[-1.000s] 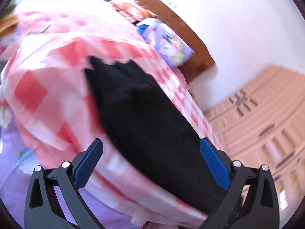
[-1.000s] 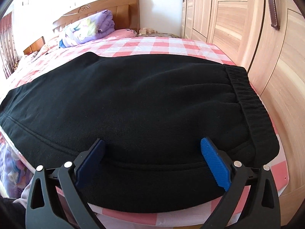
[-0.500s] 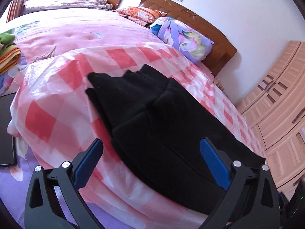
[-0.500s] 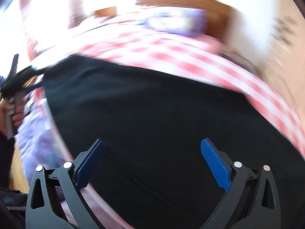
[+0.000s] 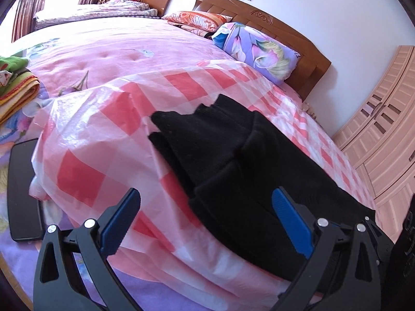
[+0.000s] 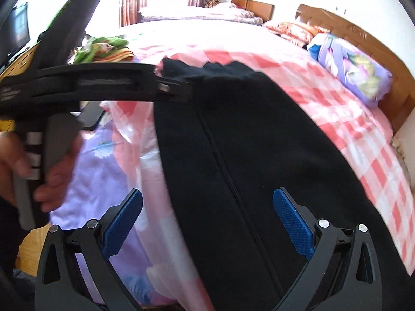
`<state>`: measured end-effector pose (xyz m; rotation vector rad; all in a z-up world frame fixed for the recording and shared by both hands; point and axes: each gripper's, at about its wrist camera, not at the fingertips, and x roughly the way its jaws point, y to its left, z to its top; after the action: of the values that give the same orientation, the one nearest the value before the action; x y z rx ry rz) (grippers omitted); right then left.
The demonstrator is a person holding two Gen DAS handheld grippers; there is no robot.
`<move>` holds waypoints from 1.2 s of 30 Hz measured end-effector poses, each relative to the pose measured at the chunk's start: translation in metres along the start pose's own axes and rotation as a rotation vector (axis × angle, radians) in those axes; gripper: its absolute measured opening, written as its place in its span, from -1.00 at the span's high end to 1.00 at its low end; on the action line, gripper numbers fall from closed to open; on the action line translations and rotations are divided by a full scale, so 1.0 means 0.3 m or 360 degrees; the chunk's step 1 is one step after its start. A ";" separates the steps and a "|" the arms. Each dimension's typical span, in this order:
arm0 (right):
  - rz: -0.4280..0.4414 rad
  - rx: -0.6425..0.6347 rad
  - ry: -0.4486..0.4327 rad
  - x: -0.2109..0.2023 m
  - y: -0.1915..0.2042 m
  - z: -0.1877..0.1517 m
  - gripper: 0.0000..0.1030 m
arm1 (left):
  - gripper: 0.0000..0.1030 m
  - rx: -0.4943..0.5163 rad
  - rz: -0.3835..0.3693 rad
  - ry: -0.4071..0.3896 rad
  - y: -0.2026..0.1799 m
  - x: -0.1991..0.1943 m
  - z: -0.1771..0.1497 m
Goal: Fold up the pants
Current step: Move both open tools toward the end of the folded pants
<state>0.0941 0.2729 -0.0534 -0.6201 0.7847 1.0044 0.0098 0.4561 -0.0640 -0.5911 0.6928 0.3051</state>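
Left fingers (image 5: 205, 223): we hold them spread wide, gripping nothing, just short of the near edge of the pants (image 5: 233, 155).
Right fingers (image 6: 207, 223): spread wide and empty; the side seam runs up between them, the cloth below.
Pants: black, laid lengthwise on the checked sheet (image 5: 103, 134) along the bed edge, legs stacked, cuffs far.
Reason: flat, aligned legs probably prepare a crosswise fold; open fingers suit grasping either end.

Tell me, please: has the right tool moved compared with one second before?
Yes. The right tool turned left: the wardrobe that filled its view's right side is gone, and the black pants now run toward the headboard.
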 end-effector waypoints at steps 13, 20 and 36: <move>0.0119 0.0125 0.0130 -0.016 -0.049 -0.070 -0.92 | -0.96 0.0008 0.0113 -0.0005 0.085 -0.023 -0.024; 0.0108 0.0024 0.0077 -0.025 0.021 0.093 -0.89 | -0.96 -0.0161 0.0234 -0.0146 0.218 -0.180 -0.088; 0.0055 0.0041 -0.0066 0.021 -0.074 0.250 -0.63 | -0.96 -0.0198 0.0219 -0.0187 0.119 -0.159 -0.060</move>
<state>0.1375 0.3242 -0.0128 -0.5632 0.7728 1.0342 -0.0504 0.4704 -0.0574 -0.6398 0.6052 0.5097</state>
